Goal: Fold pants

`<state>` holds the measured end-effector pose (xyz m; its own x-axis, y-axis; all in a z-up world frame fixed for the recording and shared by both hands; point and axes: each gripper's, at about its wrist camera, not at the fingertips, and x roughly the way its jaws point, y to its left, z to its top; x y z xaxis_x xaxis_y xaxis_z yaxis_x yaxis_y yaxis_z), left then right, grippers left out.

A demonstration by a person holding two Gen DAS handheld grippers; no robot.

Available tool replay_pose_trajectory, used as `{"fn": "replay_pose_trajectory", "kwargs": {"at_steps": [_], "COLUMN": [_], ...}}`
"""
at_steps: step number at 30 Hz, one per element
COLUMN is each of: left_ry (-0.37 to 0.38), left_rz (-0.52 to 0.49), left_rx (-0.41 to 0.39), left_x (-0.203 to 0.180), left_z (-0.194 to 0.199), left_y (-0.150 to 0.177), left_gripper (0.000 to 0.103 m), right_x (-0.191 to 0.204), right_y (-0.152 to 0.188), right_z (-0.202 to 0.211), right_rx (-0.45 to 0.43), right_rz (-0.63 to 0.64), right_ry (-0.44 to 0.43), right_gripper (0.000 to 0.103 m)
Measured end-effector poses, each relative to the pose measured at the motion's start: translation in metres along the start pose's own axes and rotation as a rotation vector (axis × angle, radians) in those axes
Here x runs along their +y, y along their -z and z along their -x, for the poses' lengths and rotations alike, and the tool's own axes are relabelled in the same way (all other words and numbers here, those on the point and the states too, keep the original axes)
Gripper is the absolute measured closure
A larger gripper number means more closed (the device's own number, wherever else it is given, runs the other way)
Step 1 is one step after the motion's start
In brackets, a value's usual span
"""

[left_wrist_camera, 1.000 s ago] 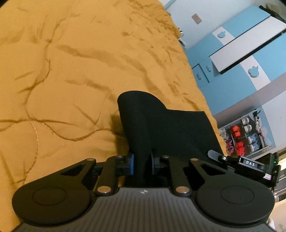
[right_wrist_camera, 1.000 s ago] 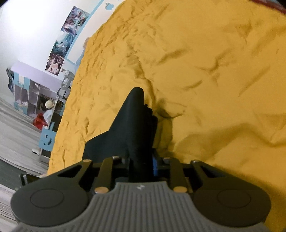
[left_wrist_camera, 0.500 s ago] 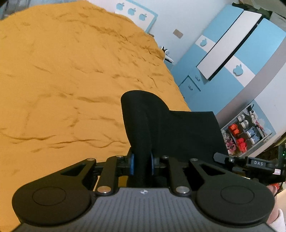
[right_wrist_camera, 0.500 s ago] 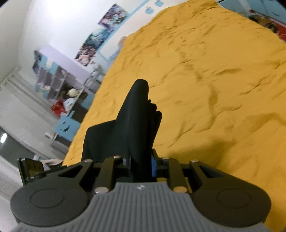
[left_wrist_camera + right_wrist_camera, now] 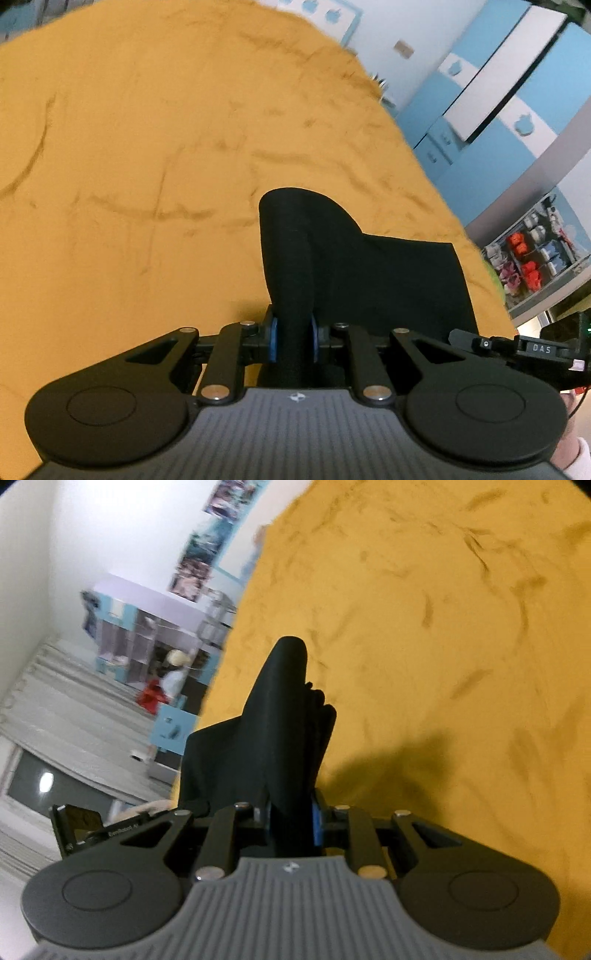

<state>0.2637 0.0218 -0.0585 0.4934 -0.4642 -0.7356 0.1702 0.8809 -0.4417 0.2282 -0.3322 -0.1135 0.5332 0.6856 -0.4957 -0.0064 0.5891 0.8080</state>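
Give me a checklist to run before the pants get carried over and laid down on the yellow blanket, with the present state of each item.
1. Left gripper shut on the black pants: ok, cloth is pinched between the blue pads.
2. Right gripper shut on the pants: ok, a thick bunch of layers sits between its fingers.
3. Cloth between the two grippers spread without sagging: ok in the left view, where the panel hangs flat.
4. Layers at the right grip aligned: cannot tell, several edges bunch there.
5. Yellow blanket ahead free of objects: ok, only wrinkles show.
6. Lower hem hanging free of the bed: cannot tell, it is hidden.
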Motion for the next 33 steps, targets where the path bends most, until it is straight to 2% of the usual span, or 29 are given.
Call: {"fn": "replay_pose_trajectory", "kwargs": {"at_steps": [4, 7, 11, 14, 16, 19, 23, 27, 28, 30, 32, 33], "left_ry": [0.001, -0.003, 0.018, 0.03, 0.008, -0.053, -0.205, -0.218, -0.22, -0.221, -0.208, -0.208], "left_rz": [0.077, 0.095, 0.113, 0.128, 0.099, 0.03, -0.08, -0.162, -0.186, -0.226, -0.276, -0.302], "left_rx": [0.031, 0.048, 0.07, 0.061, 0.052, 0.03, -0.038, -0.14, -0.162, -0.182, -0.196, -0.198], "left_x": [0.024, 0.033, 0.049, 0.056, 0.054, 0.048, 0.029, -0.006, -0.016, -0.035, -0.051, -0.056], "left_z": [-0.035, -0.053, -0.064, -0.062, -0.055, -0.037, -0.005, 0.028, 0.032, 0.035, 0.032, 0.03], "left_y": [0.002, 0.003, 0.01, 0.01, 0.011, 0.013, 0.02, 0.039, 0.046, 0.063, 0.082, 0.091], "left_gripper": [0.085, 0.084, 0.082, 0.078, 0.076, 0.076, 0.08, 0.08, 0.079, 0.071, 0.06, 0.051], "right_x": [-0.02, -0.029, -0.053, -0.056, -0.042, -0.022, 0.006, 0.045, 0.055, 0.07, 0.08, 0.082], "right_y": [-0.001, -0.003, -0.004, -0.004, -0.005, -0.008, -0.003, 0.022, 0.033, 0.054, 0.073, 0.082], "right_z": [-0.021, -0.032, -0.042, -0.042, -0.038, -0.027, -0.006, 0.013, 0.012, 0.008, 0.0, -0.005], "right_rx": [0.001, 0.009, 0.032, 0.027, 0.016, -0.004, -0.065, -0.127, -0.134, -0.146, -0.141, -0.137], "right_rz": [-0.035, -0.031, -0.081, -0.085, -0.003, 0.115, 0.249, 0.471, 0.533, 0.623, 0.679, 0.7], "right_ry": [0.026, 0.06, 0.079, 0.074, 0.124, 0.218, 0.308, 0.363, 0.378, 0.399, 0.393, 0.393], "right_gripper": [0.088, 0.088, 0.088, 0.087, 0.081, 0.079, 0.079, 0.078, 0.073, 0.06, 0.058, 0.052]}}
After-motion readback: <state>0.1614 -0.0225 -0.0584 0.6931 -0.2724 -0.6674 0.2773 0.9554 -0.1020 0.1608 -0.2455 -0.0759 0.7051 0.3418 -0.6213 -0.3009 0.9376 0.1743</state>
